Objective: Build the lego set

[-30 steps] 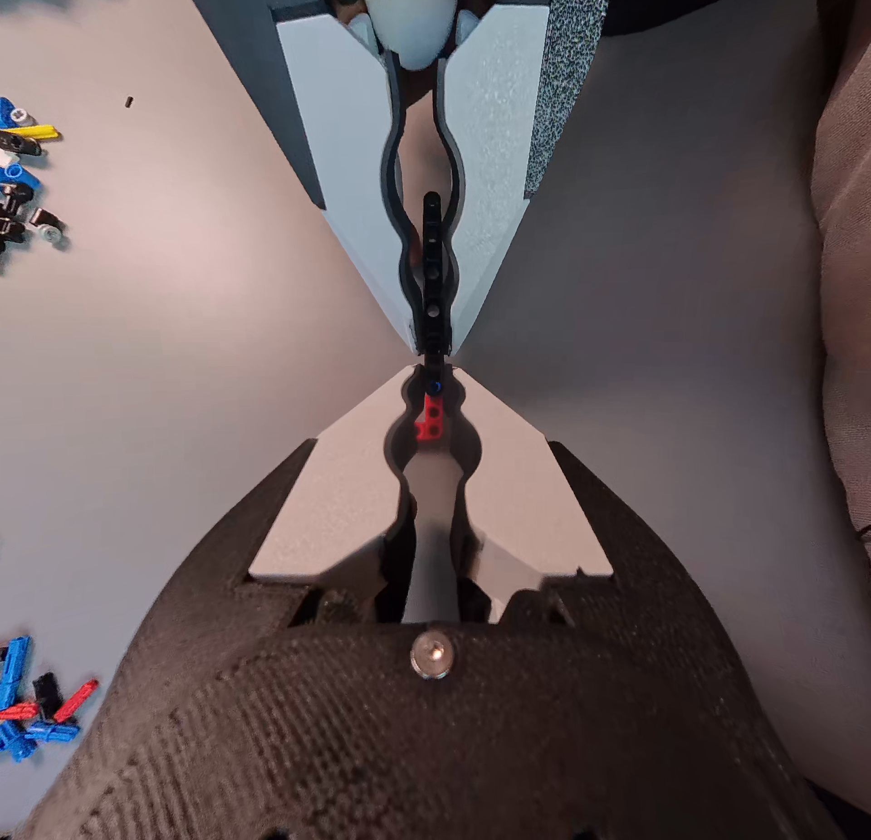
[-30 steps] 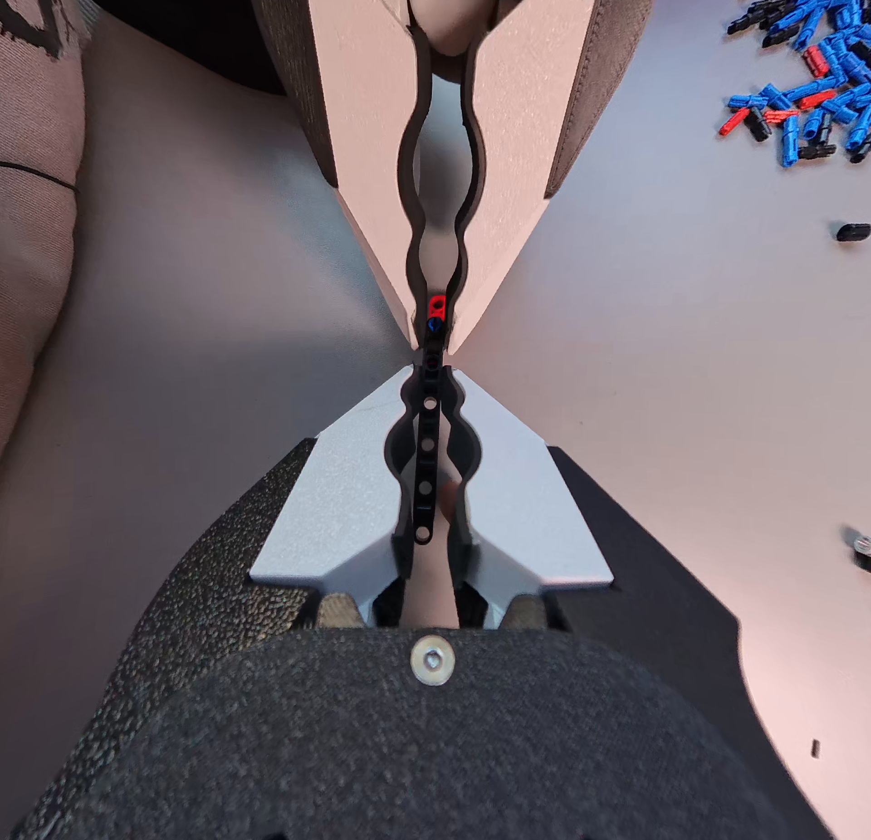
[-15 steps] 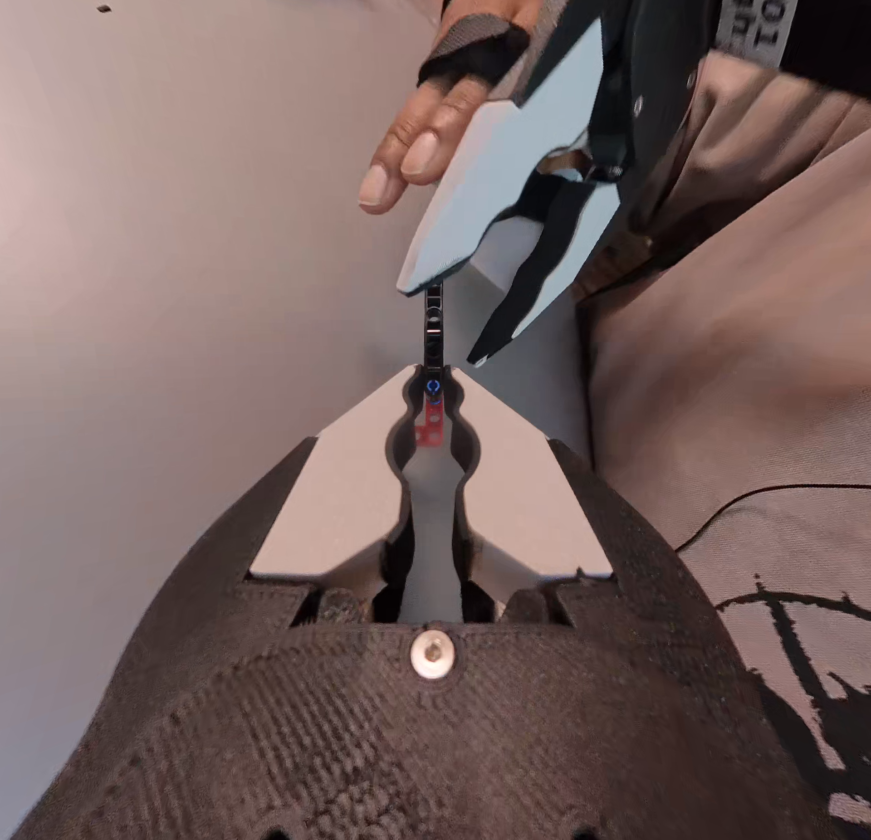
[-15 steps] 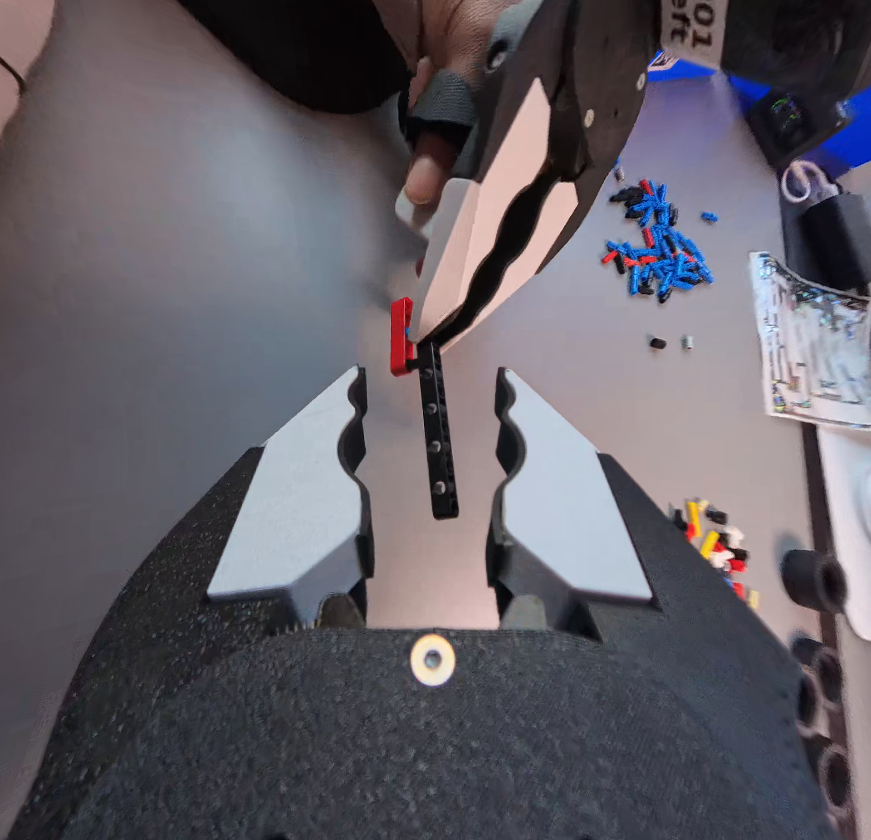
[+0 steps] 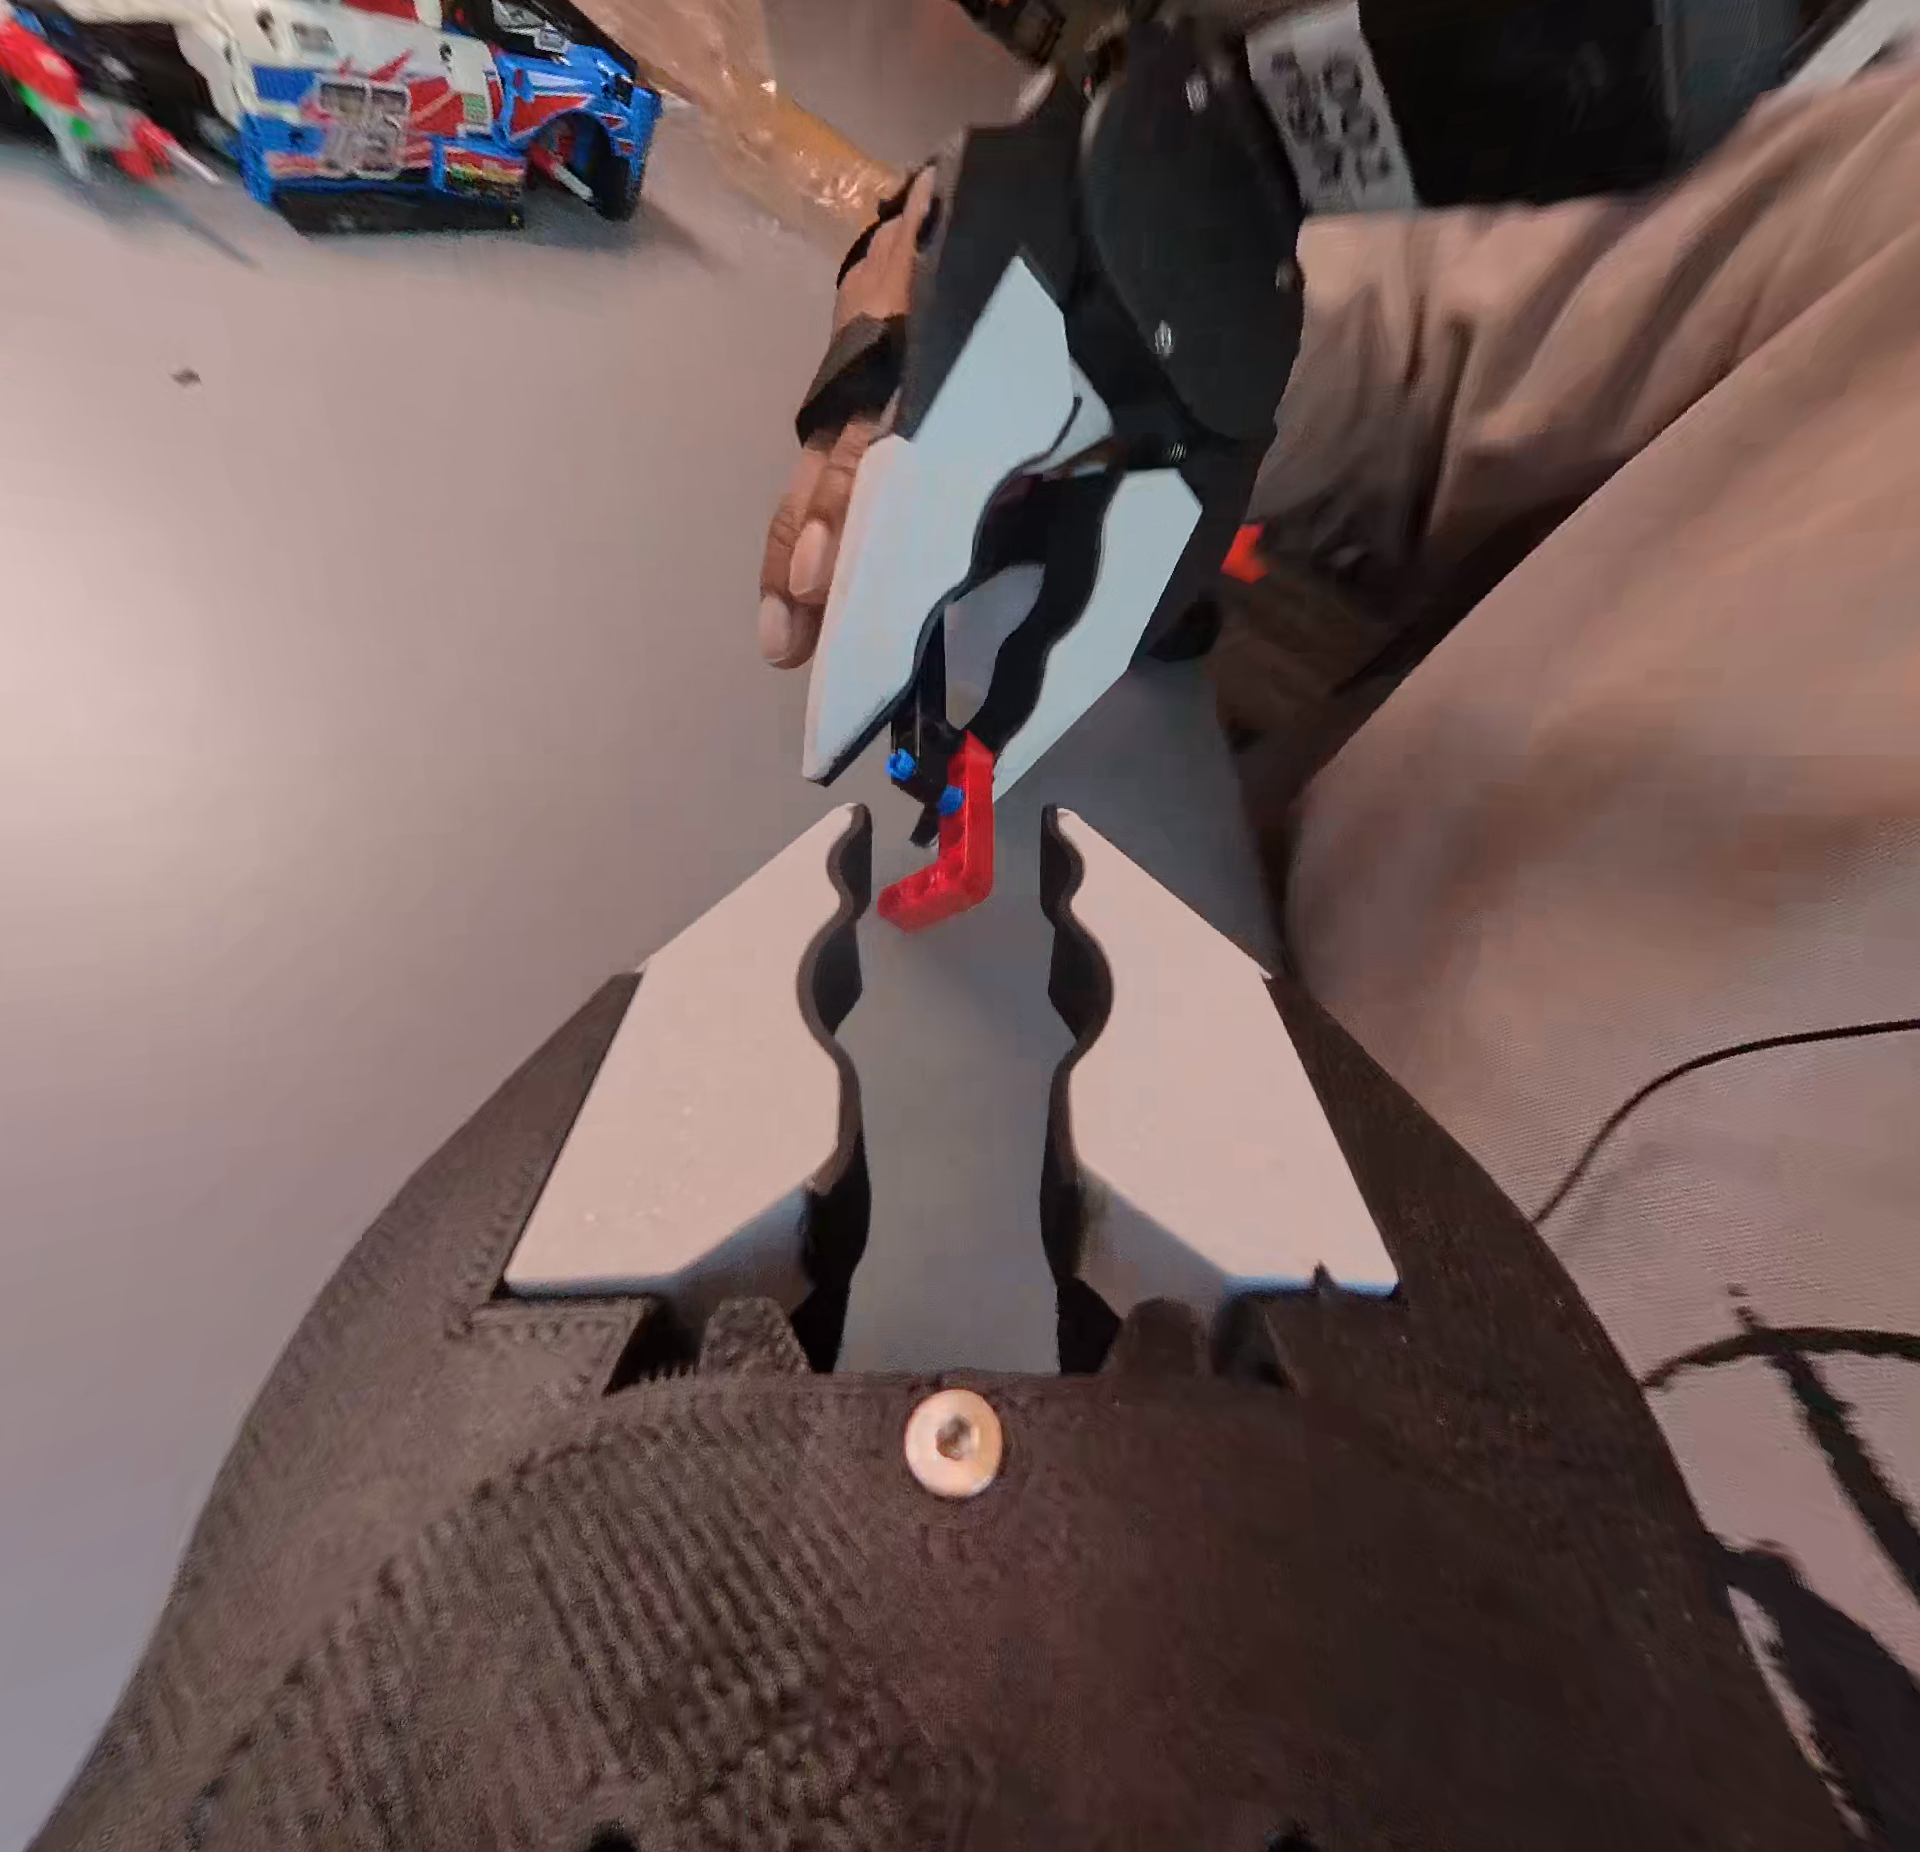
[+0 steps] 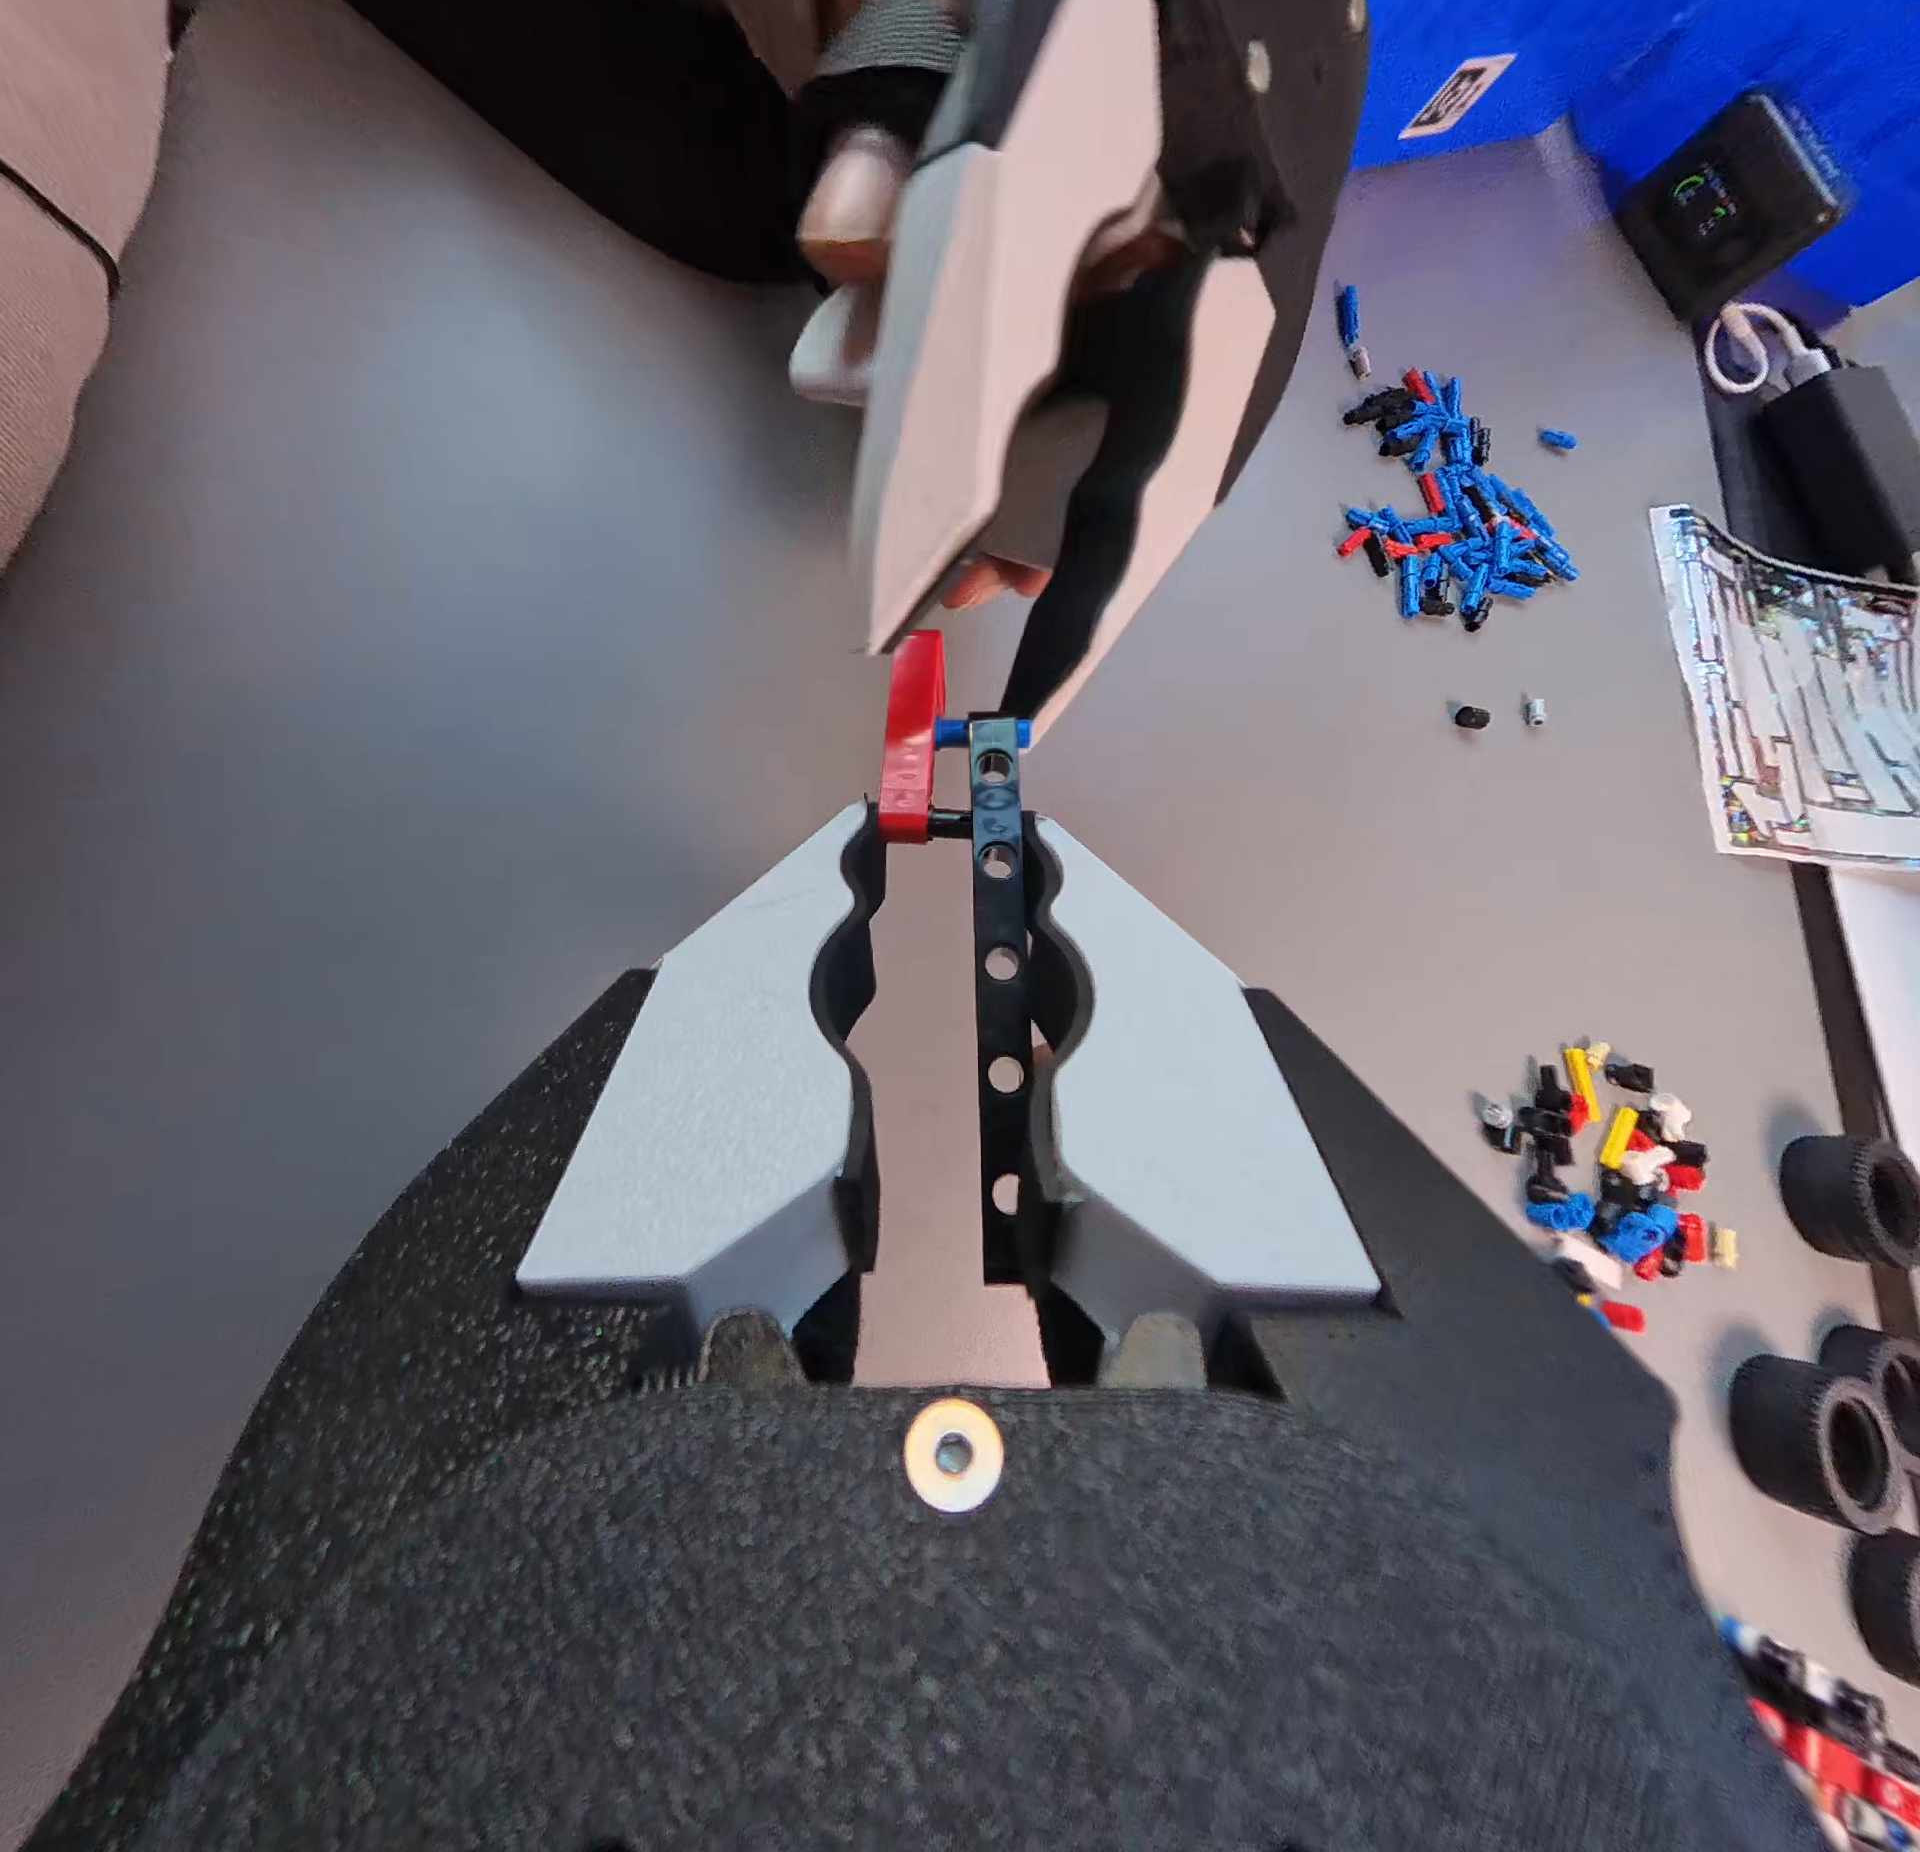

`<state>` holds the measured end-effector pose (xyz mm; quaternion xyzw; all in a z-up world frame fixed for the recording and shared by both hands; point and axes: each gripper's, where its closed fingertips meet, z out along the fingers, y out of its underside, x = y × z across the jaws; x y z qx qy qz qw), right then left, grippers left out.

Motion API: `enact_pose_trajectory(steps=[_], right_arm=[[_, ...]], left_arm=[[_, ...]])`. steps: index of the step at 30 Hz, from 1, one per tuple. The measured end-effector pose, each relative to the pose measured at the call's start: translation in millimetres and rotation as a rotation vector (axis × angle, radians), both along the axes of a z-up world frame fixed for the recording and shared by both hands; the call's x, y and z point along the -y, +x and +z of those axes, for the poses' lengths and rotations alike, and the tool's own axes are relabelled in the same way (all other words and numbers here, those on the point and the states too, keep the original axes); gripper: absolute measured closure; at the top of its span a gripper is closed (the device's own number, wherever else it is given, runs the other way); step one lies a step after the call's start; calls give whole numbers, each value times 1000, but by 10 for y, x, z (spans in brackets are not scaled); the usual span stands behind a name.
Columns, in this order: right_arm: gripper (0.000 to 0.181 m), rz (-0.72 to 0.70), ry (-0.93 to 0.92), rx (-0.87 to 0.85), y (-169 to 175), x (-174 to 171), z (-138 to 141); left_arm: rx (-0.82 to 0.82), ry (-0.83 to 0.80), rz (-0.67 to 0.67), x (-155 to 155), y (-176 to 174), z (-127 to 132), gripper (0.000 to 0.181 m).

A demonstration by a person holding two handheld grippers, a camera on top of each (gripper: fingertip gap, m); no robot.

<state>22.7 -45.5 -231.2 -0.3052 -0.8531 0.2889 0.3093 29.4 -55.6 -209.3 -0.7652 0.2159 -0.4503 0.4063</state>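
The left gripper (image 5: 956, 836) is seen with its jaws wide and nothing between them. The red L-shaped piece (image 5: 971, 836) hangs just past its tips at twelve o'clock, clear of both pads. That piece is pinned by blue pins (image 6: 948, 732) to the top end of the black beam (image 6: 1000, 971).

In the right wrist view the beam's long axis runs straight from twelve to six, down the slot of the right gripper (image 6: 951, 826). The jaws there are only part-way closed. The beam is pressed against the pad on the three o'clock side, and a clear gap is left on the nine o'clock side, so a firm grip cannot be confirmed. The right gripper is plainly the nearer one. The next move is judged to turn on that gap being closed squarely across the beam's narrow sides. A twist is the risk while the red piece overhangs at eleven o'clock.

The left gripper's tip is crowded close at twelve, just above the red piece, and may stand in the way.

On the grey table (image 5: 312, 659), well apart at two o'clock, a heap of blue, red and black pins (image 6: 1455, 514) is spotted. A mixed parts pile (image 6: 1610, 1179) and black tyres (image 6: 1849, 1200) lie at four, and an instruction sheet (image 6: 1787, 690) at three. A finished model car (image 5: 395, 119) is parked far off at eleven in the left view.
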Motion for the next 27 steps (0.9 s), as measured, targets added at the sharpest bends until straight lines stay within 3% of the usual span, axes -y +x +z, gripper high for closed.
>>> enact_pose_trajectory(steps=[2,6,16,24,27], right_arm=[[158,-4,-54,12,5,29,1],[159,-2,-55,36,-33,43,-114],[160,-16,-80,107,-27,44,-423],[159,4,-105,84,-45,25,-436],[157,-39,-60,3,-112,-24,-358]], left_arm=[[-243,151,35,-8,27,-67,150],[-471,255,59,-75,34,-153,157],[-436,111,15,-70,24,-482,158],[-353,27,14,-96,13,-506,159],[-334,-25,28,-129,-40,-482,158]])
